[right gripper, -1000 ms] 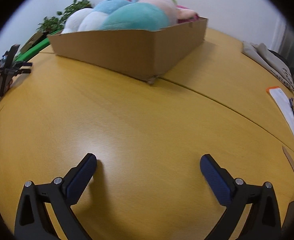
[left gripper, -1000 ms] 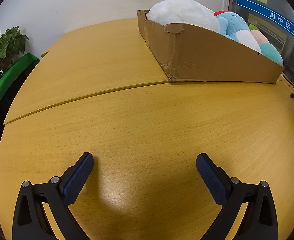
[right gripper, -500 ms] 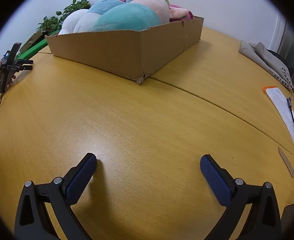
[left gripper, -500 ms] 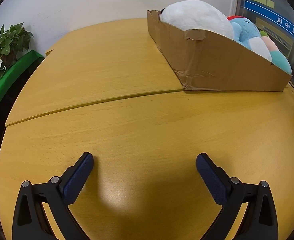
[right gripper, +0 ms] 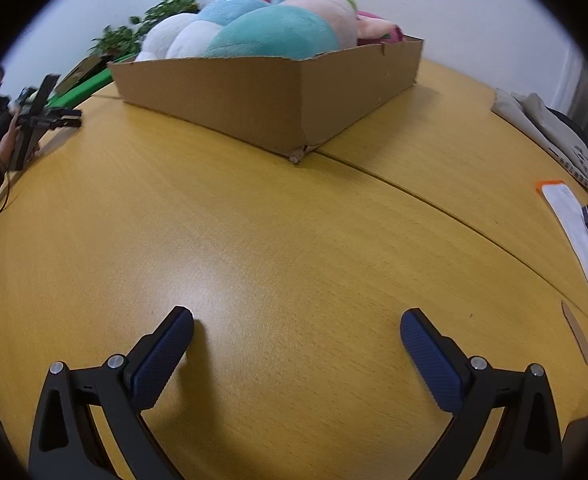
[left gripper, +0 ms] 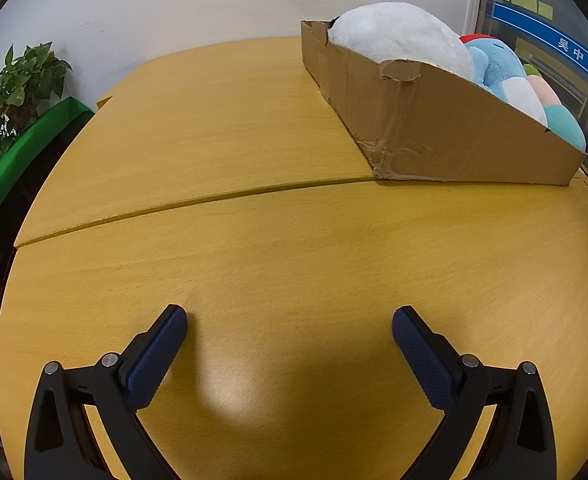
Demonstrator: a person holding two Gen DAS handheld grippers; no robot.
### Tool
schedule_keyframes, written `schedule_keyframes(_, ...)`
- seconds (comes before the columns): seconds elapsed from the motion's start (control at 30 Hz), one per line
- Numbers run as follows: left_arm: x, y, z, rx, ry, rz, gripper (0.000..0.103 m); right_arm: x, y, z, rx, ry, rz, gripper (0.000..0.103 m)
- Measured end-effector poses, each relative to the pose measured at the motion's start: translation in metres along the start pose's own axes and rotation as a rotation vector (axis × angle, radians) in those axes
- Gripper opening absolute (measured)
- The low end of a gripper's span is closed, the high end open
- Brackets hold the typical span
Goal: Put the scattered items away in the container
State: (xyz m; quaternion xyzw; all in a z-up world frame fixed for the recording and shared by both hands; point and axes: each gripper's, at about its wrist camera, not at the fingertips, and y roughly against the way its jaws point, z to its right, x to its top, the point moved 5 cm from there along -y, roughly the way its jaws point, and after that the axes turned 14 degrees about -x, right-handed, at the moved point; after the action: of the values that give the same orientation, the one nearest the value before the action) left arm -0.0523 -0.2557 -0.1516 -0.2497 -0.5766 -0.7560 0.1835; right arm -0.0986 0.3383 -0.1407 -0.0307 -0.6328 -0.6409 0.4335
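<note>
My left gripper (left gripper: 290, 320) and right gripper (right gripper: 297, 320) both hung w/ jaws spread wide, nothing in them, low over bare table (left gripper: 254, 240). Cardboard box (right gripper: 230, 96) lay ahead: up-right of left, up-left of right, approx equally near. It looked heaped w/ plush toys (right gripper: 270, 32); no loose items in view.
</note>
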Motion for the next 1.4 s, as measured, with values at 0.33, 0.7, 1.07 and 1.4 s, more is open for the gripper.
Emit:
schedule_keyframes(0.33, -0.016, 0.015, -0.018, -0.008, -0.016, -0.001, 0.103, -0.007, 0.004, 0.008, 0.048, 0.062, 0.017, 0.103)
schedule_keyframes(0.7, -0.02, 0.016, -0.013, -0.004, -0.016, 0.001, 0.103, -0.006, 0.002, 0.016, 0.063, 0.091, 0.024, 0.103)
schedule_keyframes(1.07, -0.02, 0.016, -0.011, -0.003, -0.015, 0.001, 0.103, -0.005, 0.001, 0.016, 0.062, 0.089, 0.023, 0.103)
schedule_keyframes(1.4, -0.021, 0.016, -0.011, -0.003, -0.014, 0.001, 0.103, -0.005, 0.001, 0.016, 0.061, 0.088, 0.023, 0.103)
